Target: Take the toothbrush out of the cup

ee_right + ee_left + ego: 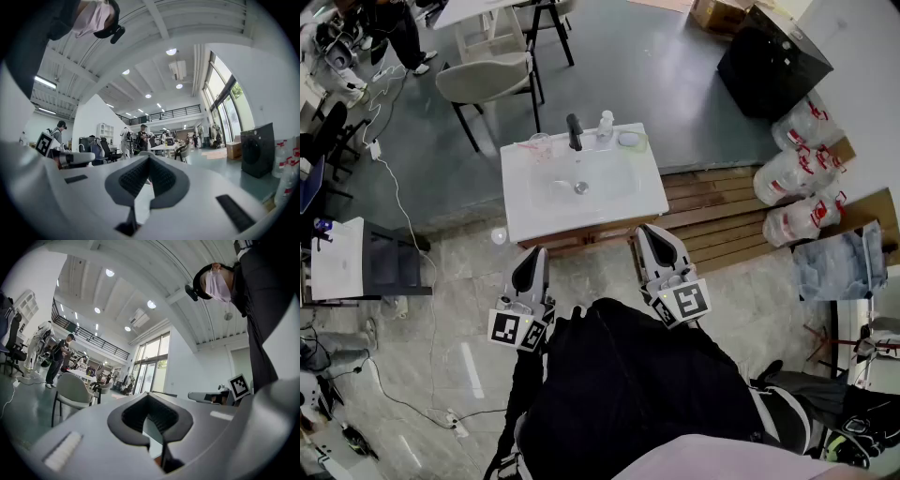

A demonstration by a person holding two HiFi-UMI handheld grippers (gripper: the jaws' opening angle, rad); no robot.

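One white sink bench (525, 214) stands ahead of the person. The left tool (531, 255) and right tool (650, 231) are short of its near edge, jaws closed together with nothing between them. A clear cup (540, 146) sits back-left, near the black tap (574, 131). The toothbrush (528, 145) is in the cup, well apart from both tools.

Operator wears a black long-sleeved jacket (619, 384), a pale pink face mask (216, 286) and a black head-mounted camera band (197, 284). The left hand-held gripper (532, 253) and right hand-held gripper (650, 232) have light grey moulded shells with dark grey collars and black ribbed pads (165, 420). Each bears a white cube with black square markers: left marker cube (517, 328), right marker cube (685, 302).
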